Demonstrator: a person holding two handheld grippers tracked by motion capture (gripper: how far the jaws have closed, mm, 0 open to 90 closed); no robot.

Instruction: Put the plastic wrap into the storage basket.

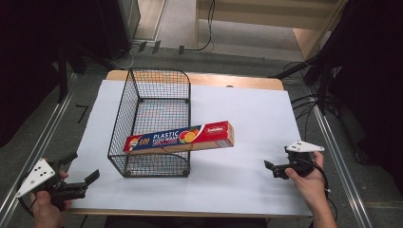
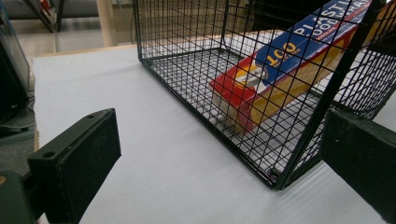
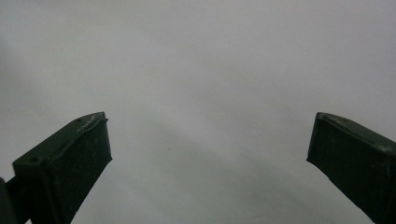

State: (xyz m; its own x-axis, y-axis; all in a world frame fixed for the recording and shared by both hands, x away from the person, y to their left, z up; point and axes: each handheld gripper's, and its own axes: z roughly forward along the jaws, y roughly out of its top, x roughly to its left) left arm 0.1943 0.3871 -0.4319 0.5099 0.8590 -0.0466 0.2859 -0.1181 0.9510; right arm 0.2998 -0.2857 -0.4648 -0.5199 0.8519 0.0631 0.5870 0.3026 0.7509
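Black wire forms the basket standing near the middle of the white worktop, toward its left and far edges. A box of plastic wrap is lodged across it: the left end is seen inside on the mesh floor in the left gripper view, while the right end juts out over the basket's right wall, so the box sits tilted.

Both grippers are empty, with jaws spread wide. The left gripper is held at the near left corner of the worktop, its jaws aimed at the basket's near corner. The right gripper is held near the near right corner, pointed at bare worktop, well apart from the box.

Judged from this, the box is probably to be settled fully inside. The projecting right end should be taken squarely across its narrow faces, then lifted clear of the wall before lowering, while the basket is steadied.
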